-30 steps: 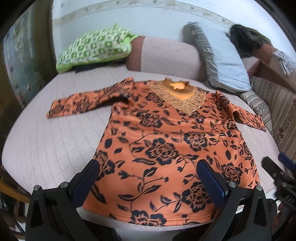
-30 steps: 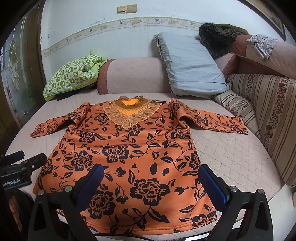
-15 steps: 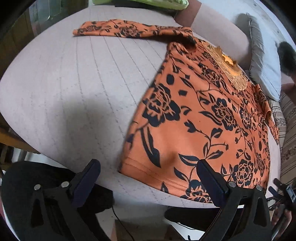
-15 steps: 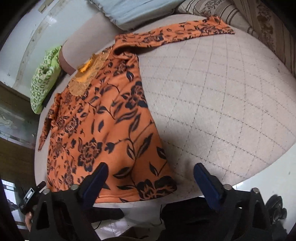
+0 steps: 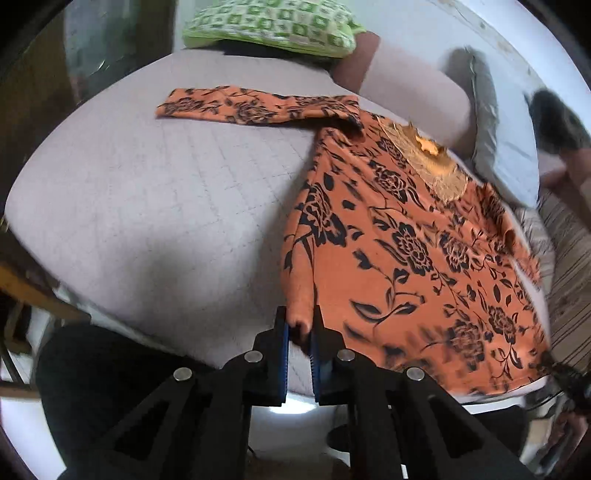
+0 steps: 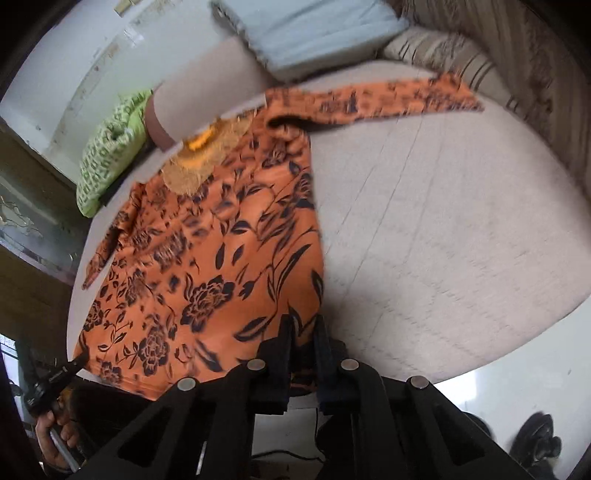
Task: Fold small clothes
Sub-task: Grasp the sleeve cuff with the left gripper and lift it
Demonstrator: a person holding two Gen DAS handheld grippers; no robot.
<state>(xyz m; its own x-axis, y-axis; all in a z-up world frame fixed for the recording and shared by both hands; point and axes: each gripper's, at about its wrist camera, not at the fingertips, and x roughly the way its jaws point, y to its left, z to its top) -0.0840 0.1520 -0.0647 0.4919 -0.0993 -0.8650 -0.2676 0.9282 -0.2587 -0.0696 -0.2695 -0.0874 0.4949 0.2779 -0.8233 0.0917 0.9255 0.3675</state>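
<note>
An orange long-sleeved top with black flowers (image 5: pixel 413 251) lies flat on a pale quilted bed, neckline away from me, both sleeves spread out. My left gripper (image 5: pixel 299 332) is shut on the top's bottom-left hem corner at the bed's near edge. In the right wrist view the same top (image 6: pixel 221 258) fills the left half. My right gripper (image 6: pixel 303 332) is shut on the bottom-right hem corner. The cloth bunches slightly between each pair of fingers.
A green patterned pillow (image 5: pixel 273 22) and a pink bolster (image 5: pixel 413 88) lie at the head of the bed (image 5: pixel 147 206), with a grey pillow (image 6: pixel 317 33) beside them. Striped cushions (image 6: pixel 517 55) line the right side. The floor is just below the near edge.
Both grippers were open above the hem. They have moved down to the two bottom corners and shut on them. The top has stayed on the bed.
</note>
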